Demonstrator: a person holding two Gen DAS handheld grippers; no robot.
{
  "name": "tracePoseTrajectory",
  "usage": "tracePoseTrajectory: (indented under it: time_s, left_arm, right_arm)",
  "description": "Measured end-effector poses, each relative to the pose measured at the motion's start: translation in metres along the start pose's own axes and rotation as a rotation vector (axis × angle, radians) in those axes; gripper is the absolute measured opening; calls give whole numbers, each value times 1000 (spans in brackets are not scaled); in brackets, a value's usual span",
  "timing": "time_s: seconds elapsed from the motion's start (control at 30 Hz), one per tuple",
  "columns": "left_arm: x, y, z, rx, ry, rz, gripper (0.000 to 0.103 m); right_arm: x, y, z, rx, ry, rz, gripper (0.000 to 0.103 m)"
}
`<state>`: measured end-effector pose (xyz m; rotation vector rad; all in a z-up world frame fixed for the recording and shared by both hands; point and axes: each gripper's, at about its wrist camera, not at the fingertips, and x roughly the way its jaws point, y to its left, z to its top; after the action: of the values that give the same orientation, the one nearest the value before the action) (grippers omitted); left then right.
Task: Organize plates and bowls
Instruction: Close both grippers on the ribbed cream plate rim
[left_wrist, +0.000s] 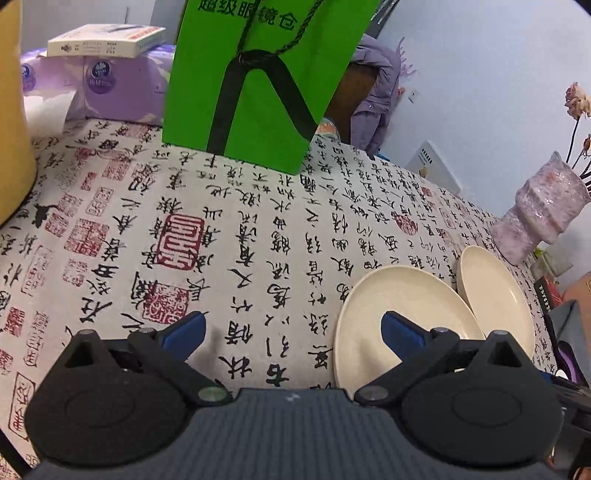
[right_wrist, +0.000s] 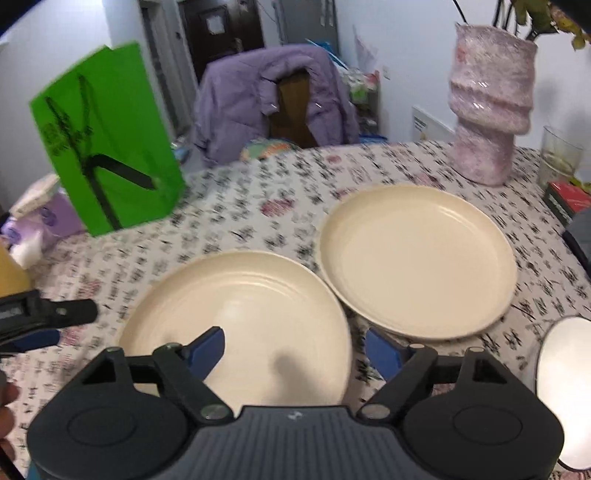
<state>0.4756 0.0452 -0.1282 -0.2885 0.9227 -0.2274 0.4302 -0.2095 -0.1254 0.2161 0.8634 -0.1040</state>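
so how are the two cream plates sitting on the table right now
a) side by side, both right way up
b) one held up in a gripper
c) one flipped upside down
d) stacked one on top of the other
a: the near cream plate and the far cream plate lie side by side on the calligraphy tablecloth, both hollow side up, and neither sits between gripper fingers.

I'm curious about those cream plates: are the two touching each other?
Cannot tell. In the right wrist view the near plate and far plate meet rim to rim, but no view shows contact or gap.
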Motion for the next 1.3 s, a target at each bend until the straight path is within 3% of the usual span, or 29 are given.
tracePoseTrajectory:
  time_s: [0.2,0.37,0.6,0.7,0.93,1.17,1.23,1.3]
  left_arm:
    - [8,-4,-3,30,12,-5,101]
    - [10,-10,-6,75,16,-12,89]
    - [18,-13,-8,100,77,-26,48]
    - [21,-11,-9,97,90,-30,40]
    - [21,-11,-9,99,79,-37,35]
    - [21,-12,-9,102,76,-41,22]
    - [21,-11,-9,101,78,-48,14]
    - [21,-12,-10,104,76,-39,14]
  right_arm:
    - [10,-6,-4,21,42,-7,67]
    - [17,-9,-5,31,64,5,56]
    - [22,-11,-8,40,89,21,47]
    - [24,-12,-9,43,93,24,44]
    - [24,-15,-9,39,93,35,40]
    - [24,-14,-9,28,96,64,18]
    - [24,-11,-9,16,97,73,16]
    - [24,-7,-10,3,91,70,16]
